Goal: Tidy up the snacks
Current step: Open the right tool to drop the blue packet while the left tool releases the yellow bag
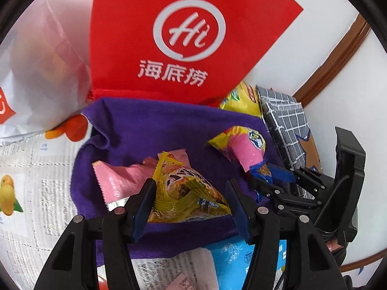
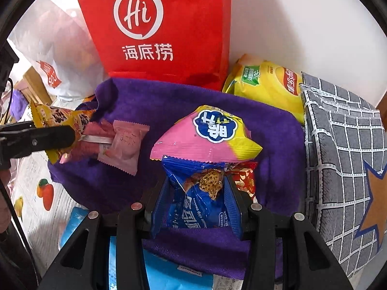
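The left tool is clamped on a yellow crinkly triangular snack packet, held just above the purple fleece cloth, apparently so it can be set among the snacks gathered there. Just ahead and left of it lies a pale pink sealed wafer packet. Further right, the right tool grips a blue foil cookie bag by its sides, low over the same cloth, with a pink-and-yellow puffed snack bag directly beyond its tips. Only the right wrist view shows the yellow chip bag clearly and a red wrapper beside the cookies; the left view shows the left tool's grip head-on.
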A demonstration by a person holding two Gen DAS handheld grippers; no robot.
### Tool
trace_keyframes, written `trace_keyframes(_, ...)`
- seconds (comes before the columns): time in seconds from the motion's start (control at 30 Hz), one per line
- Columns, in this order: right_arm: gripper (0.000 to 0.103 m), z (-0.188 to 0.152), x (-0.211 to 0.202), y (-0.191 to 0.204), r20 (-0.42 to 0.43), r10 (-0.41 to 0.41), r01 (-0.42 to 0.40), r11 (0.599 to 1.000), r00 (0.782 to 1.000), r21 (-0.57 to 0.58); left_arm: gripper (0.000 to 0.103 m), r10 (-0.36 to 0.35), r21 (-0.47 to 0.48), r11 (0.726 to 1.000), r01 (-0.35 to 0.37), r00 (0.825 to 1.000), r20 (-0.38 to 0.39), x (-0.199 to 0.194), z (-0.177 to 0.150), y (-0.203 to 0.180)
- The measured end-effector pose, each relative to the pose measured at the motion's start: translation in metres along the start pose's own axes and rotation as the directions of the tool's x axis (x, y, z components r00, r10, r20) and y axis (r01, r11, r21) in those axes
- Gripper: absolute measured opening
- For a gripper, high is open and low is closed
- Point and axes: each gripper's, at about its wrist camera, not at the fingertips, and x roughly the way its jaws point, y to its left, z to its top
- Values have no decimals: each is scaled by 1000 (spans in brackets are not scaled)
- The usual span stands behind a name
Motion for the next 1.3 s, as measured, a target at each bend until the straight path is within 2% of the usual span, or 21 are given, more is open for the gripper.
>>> trace_keyframes(0.17, 46, 0, 2, -4, -8, -6, 6, 1000, 1000, 5, 57, 6, 0, 1000, -6, 1000, -28, 10, -2, -2)
trace_keyframes(0.83, 48, 0, 11, -7, -39, -35, 36, 999, 999, 5, 57, 1, -10, 1000, -1, 999, -32, 13, -3, -1)
trace_keyframes(0.93, 52, 0, 13, -8, -55, -48, 49, 999, 997, 7, 57, 0, -9, 1000, -1, 1000, -30, 14, -4, -1)
trace_keyframes(1.0, 62, 0, 12, -8, -61, -42, 42, 999, 997, 7, 57, -2, -8, 1000, 2, 999, -33, 16, -4, -1)
trace_keyframes(1.07, 66, 1, 9, -8, -58, -45, 45, 999, 997, 5, 58, -4, -10, 1000, 4, 999, -35, 17, -4, 0)
trace_keyframes(1.3, 69, 1, -5, -7, -40, -10, 10, 1000, 999, 7, 58, -2, -14, 1000, 2, 1000, -20, 19, -4, -2)
